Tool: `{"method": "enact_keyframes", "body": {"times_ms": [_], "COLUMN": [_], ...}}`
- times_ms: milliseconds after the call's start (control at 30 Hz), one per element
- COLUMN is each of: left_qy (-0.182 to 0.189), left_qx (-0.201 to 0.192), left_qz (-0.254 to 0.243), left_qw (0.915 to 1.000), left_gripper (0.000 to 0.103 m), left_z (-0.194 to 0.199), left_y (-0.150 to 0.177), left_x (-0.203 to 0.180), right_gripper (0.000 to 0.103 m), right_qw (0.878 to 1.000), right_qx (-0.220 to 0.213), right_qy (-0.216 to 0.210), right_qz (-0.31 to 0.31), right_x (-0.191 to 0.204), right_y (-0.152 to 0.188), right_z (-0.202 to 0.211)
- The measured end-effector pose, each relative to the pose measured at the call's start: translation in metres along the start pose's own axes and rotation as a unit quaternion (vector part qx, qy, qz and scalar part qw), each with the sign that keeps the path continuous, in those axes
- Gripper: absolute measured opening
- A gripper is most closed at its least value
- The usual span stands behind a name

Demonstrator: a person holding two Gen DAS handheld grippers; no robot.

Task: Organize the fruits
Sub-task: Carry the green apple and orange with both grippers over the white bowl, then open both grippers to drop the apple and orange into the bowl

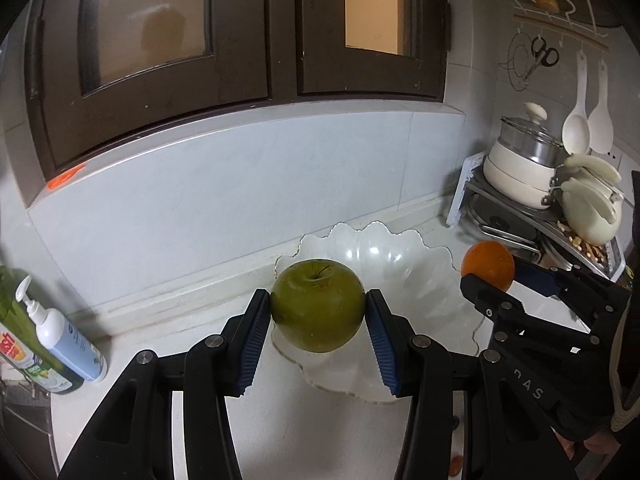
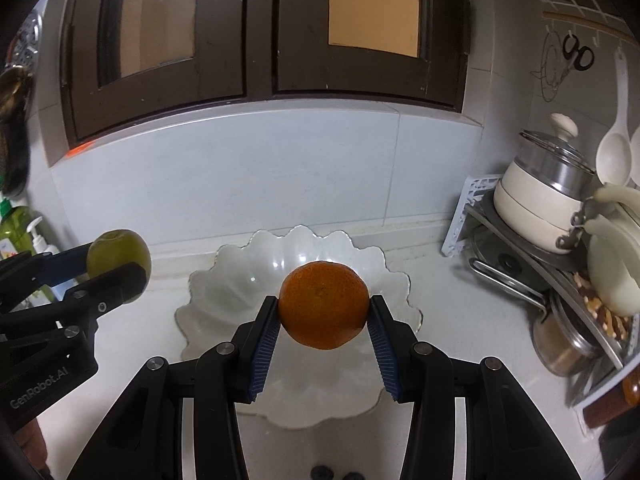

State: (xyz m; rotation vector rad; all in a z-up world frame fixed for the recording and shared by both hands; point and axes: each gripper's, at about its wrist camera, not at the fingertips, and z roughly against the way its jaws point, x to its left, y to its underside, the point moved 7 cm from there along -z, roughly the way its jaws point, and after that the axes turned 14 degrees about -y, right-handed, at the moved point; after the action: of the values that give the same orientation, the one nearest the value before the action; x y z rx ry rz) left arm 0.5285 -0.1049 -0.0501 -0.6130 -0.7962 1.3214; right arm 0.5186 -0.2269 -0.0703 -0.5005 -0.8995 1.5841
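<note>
A pale, glossy stone counter runs along a white tiled wall beneath a dark brown wooden window frame with frosted panes.

The left gripper has its blue ribbed jaws clamped on a round green apple, one pad on each side, stem dimple facing up. The apple hangs in the air over the near left rim of a wide, white scalloped bowl, which sits on the counter near its back edge.

The right gripper has its jaws closed on a round orange tangerine, held the same way, above the middle of the bowl in its own view. From the left wrist camera the tangerine and the right gripper hang over the bowl's right rim; from the right wrist camera the apple and the left gripper sit beyond the bowl's left rim. The two fruits are well apart.

Toward the left end of the counter stands a white pump bottle with a blue label beside a green bottle. In the right back corner a metal rack carries a cream pot with a glass lid. White plastic ladles and black-handled scissors hang on the wall above it.
</note>
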Motion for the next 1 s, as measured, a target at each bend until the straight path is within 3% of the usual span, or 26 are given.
{"method": "enact_keyframes", "body": {"times_ms": [567,1000], "left_qy": [-0.001,-0.012], "left_qx": [0.074,0.148], "left_qz": [-0.019,-0.037], "left_qw": [0.9971,0.9882], "left_gripper": [0.048,0.048], "left_z": [-0.09,-0.152], "left_y": [-0.019,0.002], "left_x": [-0.025,-0.04], "right_gripper": [0.046,0.046], "right_qw": [0.994,0.987], "right_qx": [0.103,0.155], "right_qy": [-0.012,-0.014], "right_qz": [-0.019,-0.034], "right_x": [-0.047,-0.07], "right_y": [-0.002,0.014], "right_z": [-0.097,-0.148]}}
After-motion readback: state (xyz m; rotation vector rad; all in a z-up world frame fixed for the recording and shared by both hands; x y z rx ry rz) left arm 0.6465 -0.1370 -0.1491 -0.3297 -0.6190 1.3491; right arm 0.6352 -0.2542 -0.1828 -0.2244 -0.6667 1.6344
